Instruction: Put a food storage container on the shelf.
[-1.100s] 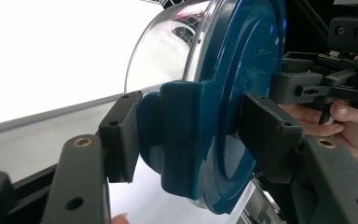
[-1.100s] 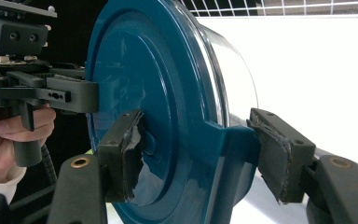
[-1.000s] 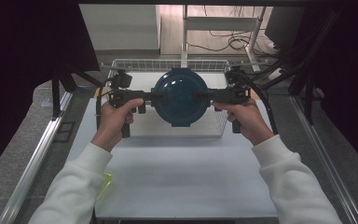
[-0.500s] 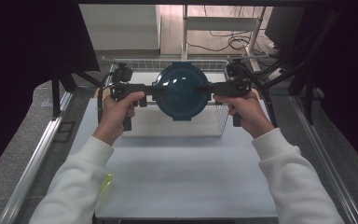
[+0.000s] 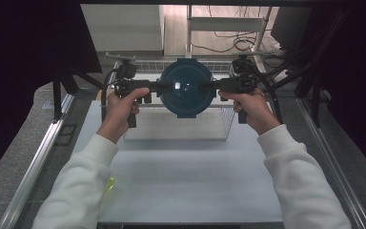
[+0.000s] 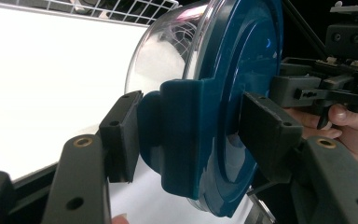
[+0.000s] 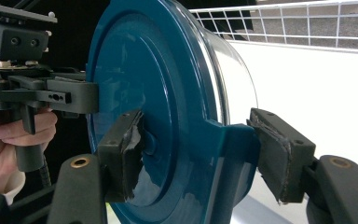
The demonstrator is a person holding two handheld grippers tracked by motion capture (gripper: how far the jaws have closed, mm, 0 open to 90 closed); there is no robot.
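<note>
A round container with a dark teal lid (image 5: pixel 187 90) hangs in the air above the far half of the tabletop (image 5: pixel 190 176), over a wire basket (image 5: pixel 219 125) that sits along the far edge. The person holds it from both sides. The left gripper (image 5: pixel 164 86) bites the lid's left clip tab (image 6: pixel 182 140): one jaw presses the tab's outer side, the other lies on the lid's face. The right gripper (image 5: pixel 208 86) has the opposite tab (image 7: pixel 228 158) between its jaws, the lid-side pad touching; the outer pad looks a hair off the tab, though I can't be sure. The clear bowl (image 7: pixel 235 79) beneath the lid faces the table, the lid towards the person.
</note>
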